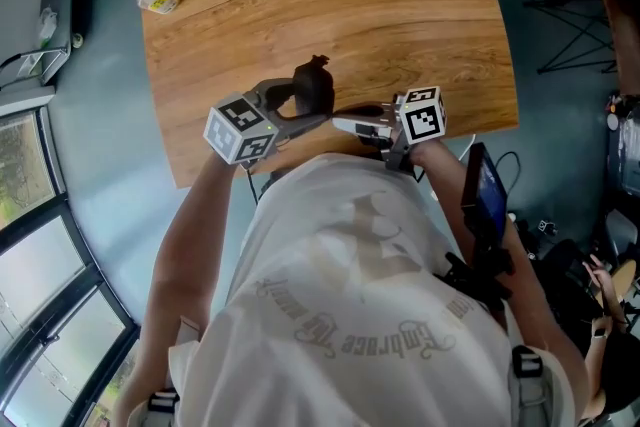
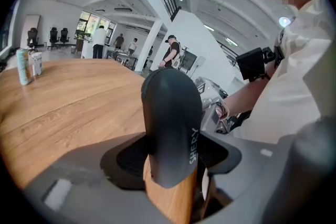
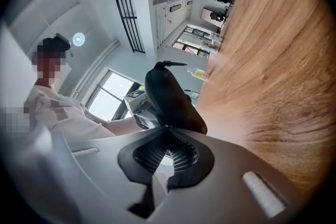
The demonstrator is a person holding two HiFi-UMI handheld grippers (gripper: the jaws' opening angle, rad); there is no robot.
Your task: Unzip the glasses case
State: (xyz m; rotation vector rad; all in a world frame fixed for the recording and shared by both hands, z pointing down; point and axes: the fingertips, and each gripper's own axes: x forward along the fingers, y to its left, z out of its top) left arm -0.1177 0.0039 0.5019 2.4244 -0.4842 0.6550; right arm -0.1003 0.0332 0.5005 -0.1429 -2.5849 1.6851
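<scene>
Over the table's near edge, the left gripper clamps the dark glasses case, its lettering visible only in the left gripper view, while the right gripper pinches shut on the case's end.

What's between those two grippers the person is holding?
A dark case. The head view shows it between the left gripper, which clamps it, and the right gripper, whose closed jaws pinch its edge.

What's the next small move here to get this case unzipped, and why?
Probably ease the right gripper along the case's edge, gently. The left gripper clamps the glasses case, and the right's fingers look closed on its near edge. Whether they pinch the zip pull is unclear, so check for movement.
</scene>
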